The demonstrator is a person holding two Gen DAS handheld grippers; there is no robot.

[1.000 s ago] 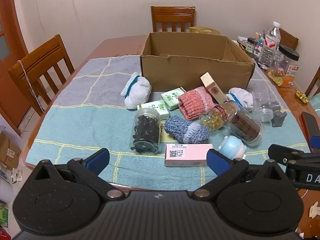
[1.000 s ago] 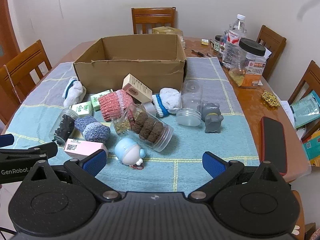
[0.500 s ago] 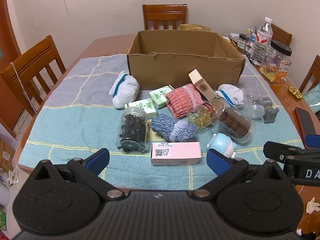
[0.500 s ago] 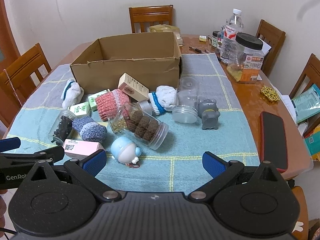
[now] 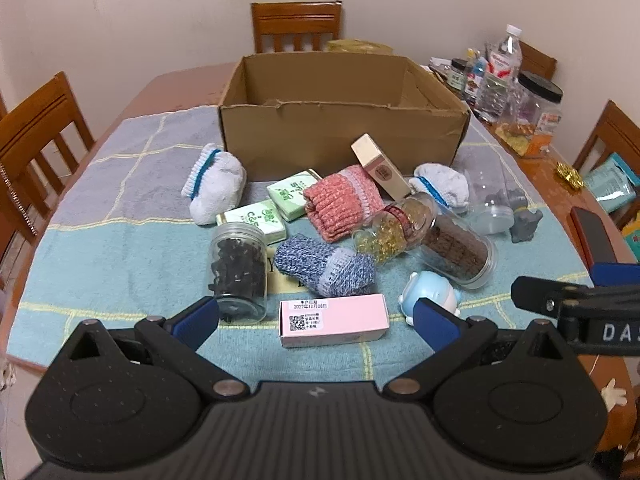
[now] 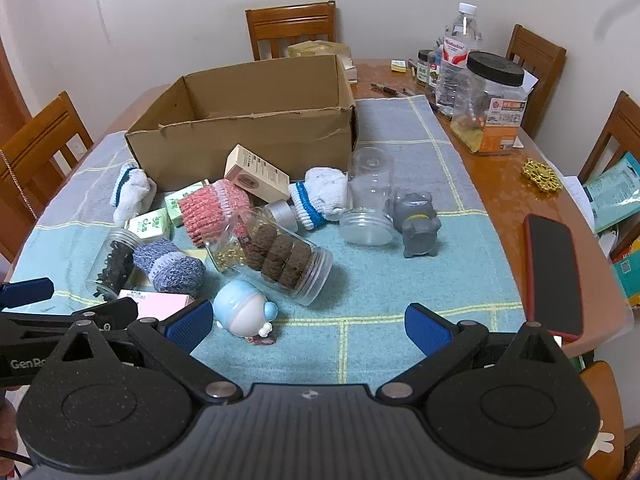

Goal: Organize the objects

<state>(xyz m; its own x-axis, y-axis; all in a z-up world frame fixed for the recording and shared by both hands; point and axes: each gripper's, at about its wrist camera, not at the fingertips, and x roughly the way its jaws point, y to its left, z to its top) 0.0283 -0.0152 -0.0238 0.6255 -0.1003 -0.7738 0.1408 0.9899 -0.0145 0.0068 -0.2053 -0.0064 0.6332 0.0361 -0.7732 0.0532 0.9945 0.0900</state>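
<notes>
Bare cloth [image 5: 112, 256] fills the table's left side, open from the near hem up to the wooden chair [image 5: 36, 136] at the left edge. First object in from there is a white sock with a blue band [image 5: 216, 188], lying near the left front corner of the cardboard box [image 5: 340, 136], which stands open-topped at the far middle of the cloth. Just nearer sits a jar of dark pieces [image 5: 238, 270], upright, close to the near hem. The left gripper [image 5: 316, 316] hangs over that hem with its fingers spread wide and holding nothing; the pink box [image 5: 334, 320] lies flat between its blue pads, touching neither. Behind it a blue knitted sock [image 5: 326, 264], a red knitted sock [image 5: 340, 206] and 2 green packets [image 5: 276, 208] crowd together in front of the box wall. Rightward, a tipped jar of brown cookies [image 6: 286, 264] lies beside a pale blue figure [image 6: 244, 314]. The right gripper [image 6: 308, 326] is likewise released and empty, over open cloth at the near edge. Farther right lie a clear empty jar [image 6: 368, 200] and a grey toy [image 6: 416, 220]; beyond them the cloth ends and a red-edged phone [image 6: 554, 276] lies on bare wood close to the table's right edge.
</notes>
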